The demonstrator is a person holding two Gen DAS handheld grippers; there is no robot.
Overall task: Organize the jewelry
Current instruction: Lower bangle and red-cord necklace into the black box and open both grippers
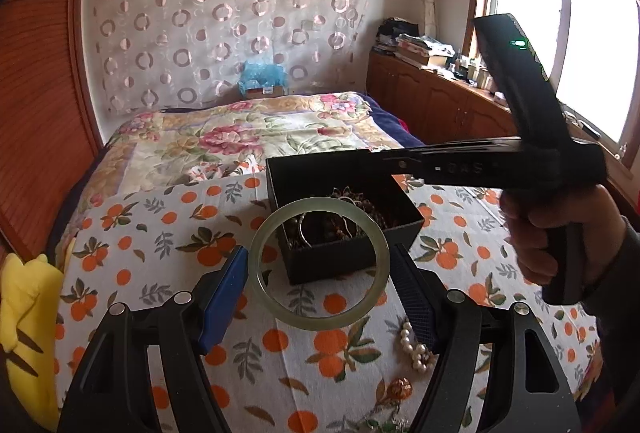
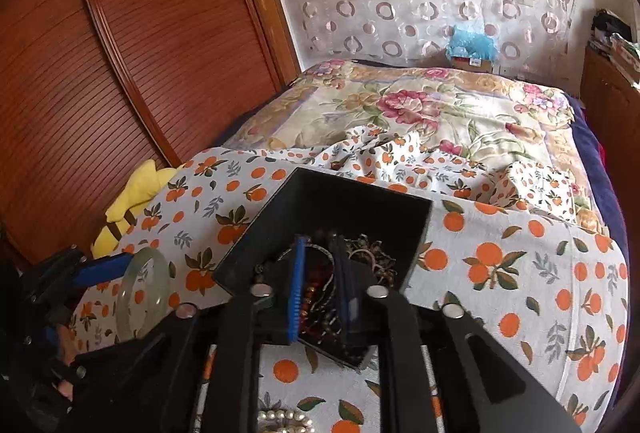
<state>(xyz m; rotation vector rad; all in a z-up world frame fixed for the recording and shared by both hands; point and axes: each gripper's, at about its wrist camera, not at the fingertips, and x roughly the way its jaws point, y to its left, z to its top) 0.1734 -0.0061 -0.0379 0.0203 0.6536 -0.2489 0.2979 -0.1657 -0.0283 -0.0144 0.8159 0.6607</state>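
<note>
A pale green jade bangle (image 1: 318, 264) is clamped across its width between the blue pads of the left gripper (image 1: 320, 293), held upright above the orange-print cloth (image 1: 160, 233), just near of the open black jewelry box (image 1: 344, 209). The bangle is best carried forward over the near wall, tipped flat, and lowered onto the tangled chains and beads before the jaws are released; a hard smooth ring of this kind can slip or crack if dropped. To the right, the right gripper (image 2: 320, 293) hangs over the box interior, jaws narrowed, and whether anything is pinched there cannot be told, so it should be cleared from the opening first. A pearl strand (image 1: 414, 347) and an amber brooch (image 1: 400, 389) lie on the cloth, near right of the box, not yet put away
</note>
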